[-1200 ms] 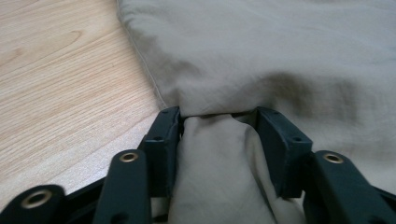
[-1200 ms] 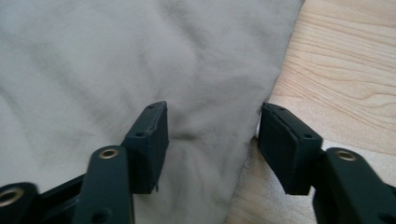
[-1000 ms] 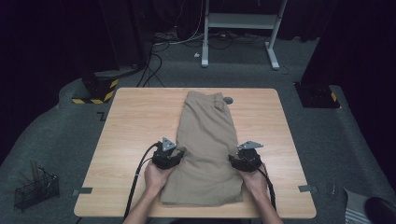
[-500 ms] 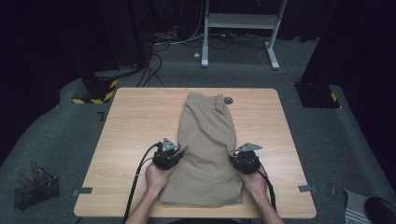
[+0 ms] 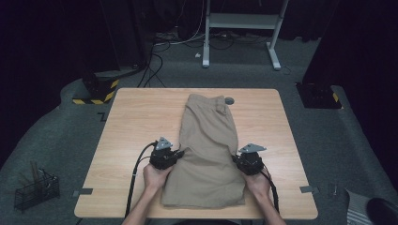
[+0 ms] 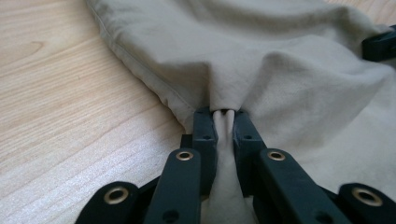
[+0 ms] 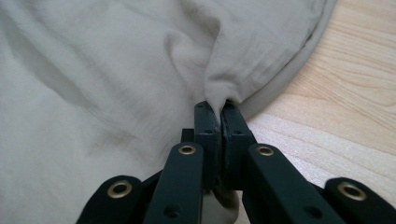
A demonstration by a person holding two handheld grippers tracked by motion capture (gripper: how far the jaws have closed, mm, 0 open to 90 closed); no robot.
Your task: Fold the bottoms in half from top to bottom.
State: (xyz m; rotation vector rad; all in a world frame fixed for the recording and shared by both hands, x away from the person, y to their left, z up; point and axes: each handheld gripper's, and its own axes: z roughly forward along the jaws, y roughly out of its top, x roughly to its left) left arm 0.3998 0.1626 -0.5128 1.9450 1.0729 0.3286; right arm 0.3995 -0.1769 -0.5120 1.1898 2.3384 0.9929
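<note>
Folded khaki shorts point(image 5: 206, 140) lie lengthwise down the middle of the wooden table point(image 5: 131, 122), waistband at the far end. My left gripper point(image 5: 177, 153) sits at the shorts' left edge; its jaws have just been closing and now pinch a fold of the khaki cloth point(image 6: 261, 60) at the side seam, left gripper point(image 6: 225, 114). My right gripper point(image 5: 237, 160) is at the shorts' right edge; its jaws have just closed and clamp a bunched fold of the cloth point(image 7: 93, 93), right gripper point(image 7: 219, 108). Each gripper is held by a hand coming from the table's near edge.
A small dark round object point(image 5: 229, 101) lies on the table beside the waistband. On the floor stand a black wire basket point(image 5: 35, 190) at left, a yellow-striped black box point(image 5: 96, 89) and a white table frame point(image 5: 244, 23) at the back. Bare wood flanks the shorts.
Both grippers' jaws have closed onto the shorts' side edges. The hands have hardly shifted, and the shorts lie in the same place.
</note>
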